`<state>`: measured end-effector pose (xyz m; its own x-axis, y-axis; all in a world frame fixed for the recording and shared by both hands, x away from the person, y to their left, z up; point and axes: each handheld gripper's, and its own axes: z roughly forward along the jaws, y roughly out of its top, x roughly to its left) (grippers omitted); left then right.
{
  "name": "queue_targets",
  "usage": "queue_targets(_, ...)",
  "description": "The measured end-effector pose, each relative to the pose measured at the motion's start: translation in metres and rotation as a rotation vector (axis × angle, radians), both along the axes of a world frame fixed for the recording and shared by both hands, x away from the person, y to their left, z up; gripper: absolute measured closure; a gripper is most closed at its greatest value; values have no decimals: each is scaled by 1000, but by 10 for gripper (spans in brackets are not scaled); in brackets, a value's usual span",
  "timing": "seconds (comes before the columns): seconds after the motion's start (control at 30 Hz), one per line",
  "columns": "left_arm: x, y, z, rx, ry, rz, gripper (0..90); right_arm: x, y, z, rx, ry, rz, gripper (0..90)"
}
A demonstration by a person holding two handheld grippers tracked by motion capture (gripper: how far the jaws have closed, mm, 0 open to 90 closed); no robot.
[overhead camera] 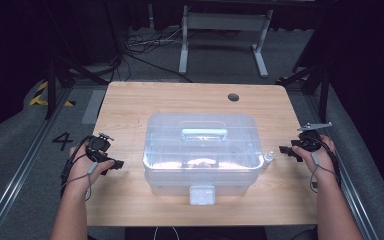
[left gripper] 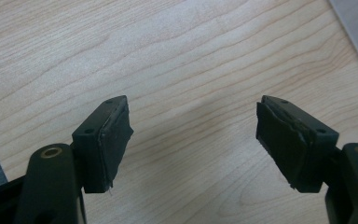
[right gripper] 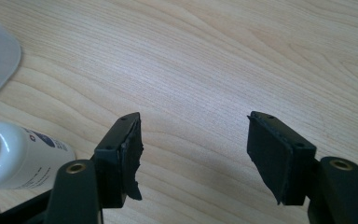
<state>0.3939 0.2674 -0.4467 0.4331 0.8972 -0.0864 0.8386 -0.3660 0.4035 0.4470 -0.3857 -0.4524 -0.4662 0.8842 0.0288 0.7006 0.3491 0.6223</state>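
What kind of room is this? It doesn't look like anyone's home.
Probably a lab or recording workspace: a bare wooden table on grey carpet, loose cables on the floor behind, a metal rail alongside with a "4" marked by it.

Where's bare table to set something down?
Free: the far strip between the clear lidded box and the cable hole, and the left side around the left gripper. Crowded: box's right side, small white bottle by the right gripper.
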Motion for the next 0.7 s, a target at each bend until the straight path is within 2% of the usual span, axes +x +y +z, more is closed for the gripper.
queue_targets(0.2,-2,-4,4,-23,12,-49,321,-1,-1,0,1,0,-2,355)
queue_targets(0.3,-4,-5,10,-37,-9,-96,315,-1,0,-1,-5,4,-1,335)
queue_targets(0.33,-5,-5,13,-46,-13,-97,321,-1,0,-1,-7,5,2,329)
queue_targets(0.5,-9,-11,28,-37,-30,-111,339,-2,0,-1,-14,-4,1,304)
queue_targets(0.7,-12,-18,47,-44,-78,-131,325,-6,0,-2,-8,-5,11,264)
